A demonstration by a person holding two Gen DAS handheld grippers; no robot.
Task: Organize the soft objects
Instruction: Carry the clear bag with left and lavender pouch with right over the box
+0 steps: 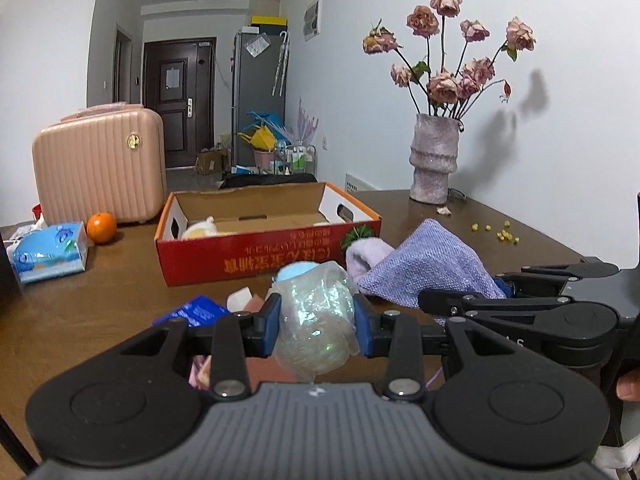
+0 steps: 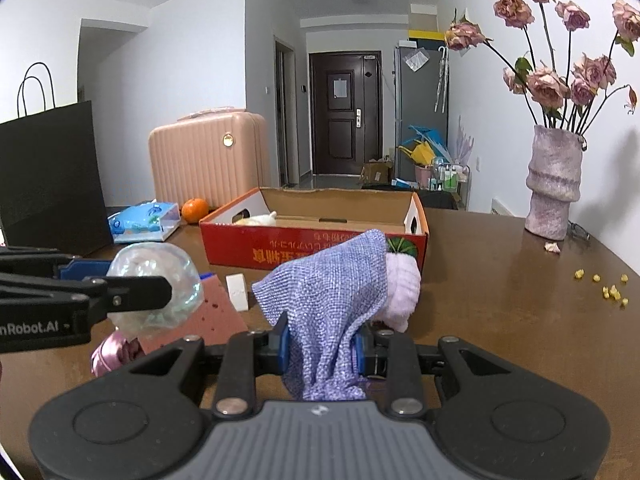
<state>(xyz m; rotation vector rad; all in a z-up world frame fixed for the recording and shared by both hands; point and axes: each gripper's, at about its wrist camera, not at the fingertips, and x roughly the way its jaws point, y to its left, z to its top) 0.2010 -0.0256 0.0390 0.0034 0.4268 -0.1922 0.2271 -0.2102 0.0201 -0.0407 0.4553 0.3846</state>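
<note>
Left gripper (image 1: 316, 322) clamps iridescent ball (image 1: 316, 320); "nRobot.AI" on side.

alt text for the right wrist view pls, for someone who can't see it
The right gripper is shut on a purple knitted cloth held above a brown table, with an open red cardboard box just behind it. At left, the left gripper clamps a clear iridescent ball; a vase of dried roses stands at right.
</note>
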